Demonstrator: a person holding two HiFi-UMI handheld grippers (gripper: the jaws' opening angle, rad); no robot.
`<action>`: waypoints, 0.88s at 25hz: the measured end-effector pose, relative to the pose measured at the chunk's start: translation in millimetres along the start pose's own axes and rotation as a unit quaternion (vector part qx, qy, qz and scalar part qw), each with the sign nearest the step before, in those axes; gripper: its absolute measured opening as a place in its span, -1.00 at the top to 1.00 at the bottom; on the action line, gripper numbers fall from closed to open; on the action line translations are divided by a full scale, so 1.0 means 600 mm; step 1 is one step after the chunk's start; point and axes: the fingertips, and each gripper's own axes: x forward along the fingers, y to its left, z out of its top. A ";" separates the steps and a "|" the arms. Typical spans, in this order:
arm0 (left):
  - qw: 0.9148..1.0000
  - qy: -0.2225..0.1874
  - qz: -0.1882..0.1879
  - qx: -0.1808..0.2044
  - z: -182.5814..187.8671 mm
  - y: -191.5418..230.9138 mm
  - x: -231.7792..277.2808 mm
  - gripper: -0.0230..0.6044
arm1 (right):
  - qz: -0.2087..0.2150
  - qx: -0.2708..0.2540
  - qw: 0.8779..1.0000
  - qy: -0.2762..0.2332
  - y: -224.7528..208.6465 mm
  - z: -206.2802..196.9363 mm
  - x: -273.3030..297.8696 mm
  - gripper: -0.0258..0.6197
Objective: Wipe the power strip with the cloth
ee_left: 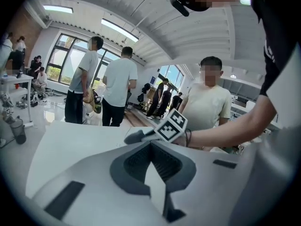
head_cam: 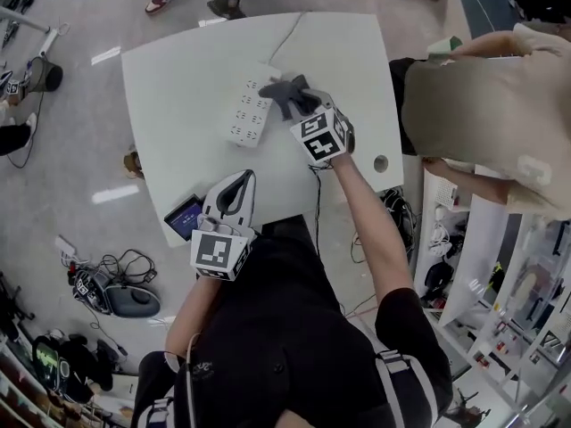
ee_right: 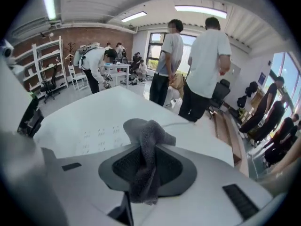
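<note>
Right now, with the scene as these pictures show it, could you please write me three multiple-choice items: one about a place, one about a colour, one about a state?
1. Where does the power strip lie?
A on the floor
B on the white table
C on a shelf

2. What colour is the cloth?
A red
B yellow
C grey

3. What is the state of the right tool?
A closed on the cloth
B open and empty
C closed on a cable

Answers:
1 B: the head view shows it flat on the tabletop.
2 C: the right gripper view shows grey fabric.
3 A: the right gripper view shows the cloth pinched between its jaws.
</note>
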 end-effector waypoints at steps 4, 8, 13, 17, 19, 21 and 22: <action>1.000 0.001 0.023 -0.004 0.002 0.015 -0.014 0.82 | -0.011 -0.032 0.999 0.005 -0.039 0.102 0.087 0.62; 0.999 -0.008 0.051 -0.016 0.009 0.033 -0.039 0.82 | 0.038 -0.091 0.993 0.056 0.030 0.089 0.124 0.65; 0.998 -0.015 0.058 -0.029 0.002 0.063 -0.051 0.82 | 0.105 -0.111 0.987 0.050 0.135 0.084 0.098 0.68; 0.999 -0.012 0.035 -0.010 0.000 0.042 -0.040 0.82 | 0.172 -0.091 0.979 0.052 0.212 0.065 0.068 0.68; 1.000 -0.011 0.023 -0.005 -0.002 0.035 -0.038 0.82 | 0.202 -0.083 0.974 0.053 0.249 0.056 0.053 0.68; 1.000 -0.010 0.019 -0.007 -0.005 0.041 -0.044 0.82 | 0.230 -0.074 0.969 0.054 0.287 0.051 0.043 0.68; 1.000 -0.010 0.020 -0.009 -0.008 0.047 -0.048 0.82 | 0.243 -0.071 0.966 0.055 0.305 0.050 0.041 0.68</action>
